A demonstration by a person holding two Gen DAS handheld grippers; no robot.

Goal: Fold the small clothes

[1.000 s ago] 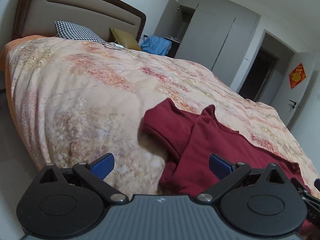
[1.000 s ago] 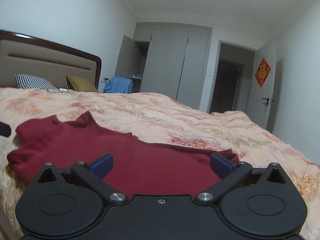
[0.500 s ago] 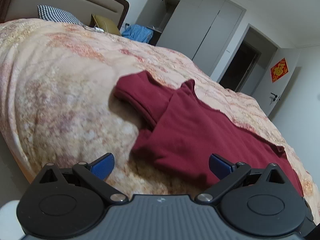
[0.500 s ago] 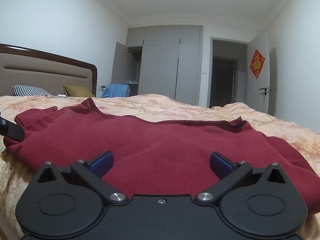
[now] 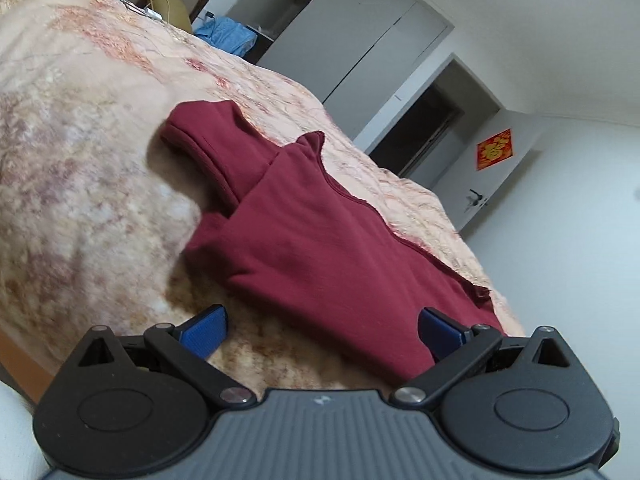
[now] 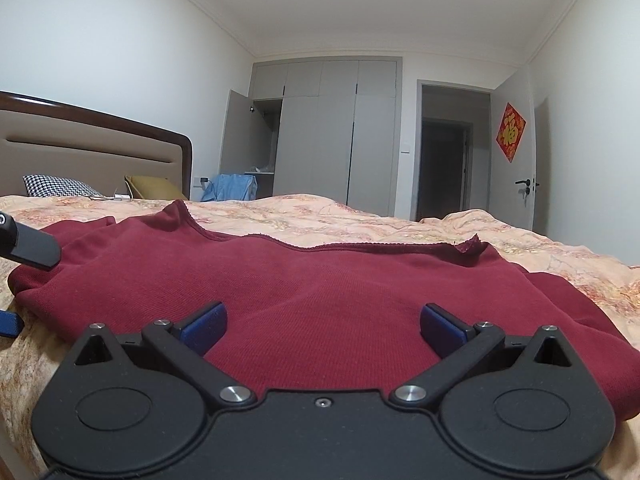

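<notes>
A dark red garment (image 5: 320, 236) lies spread on the floral quilt, one part folded over itself at its far left end. My left gripper (image 5: 322, 330) is open just above the garment's near edge, tilted, with blue pads (image 5: 204, 330) wide apart and nothing between them. In the right wrist view the same red garment (image 6: 320, 280) fills the foreground. My right gripper (image 6: 323, 326) is open low over its near edge, holding nothing. A black part of the left gripper (image 6: 28, 242) shows at the left edge of that view.
The bed's quilt (image 5: 80, 140) stretches away to a padded headboard (image 6: 92, 148) with a checked pillow (image 6: 56, 186) and a mustard cushion (image 6: 154, 188). Blue cloth (image 6: 230, 188) sits by grey wardrobes (image 6: 332, 132). A dark doorway (image 6: 448, 168) is at the back right.
Both grippers have come closer to the red garment and lower over its near edge. The left view has rolled and shifted right. Both stay open.
</notes>
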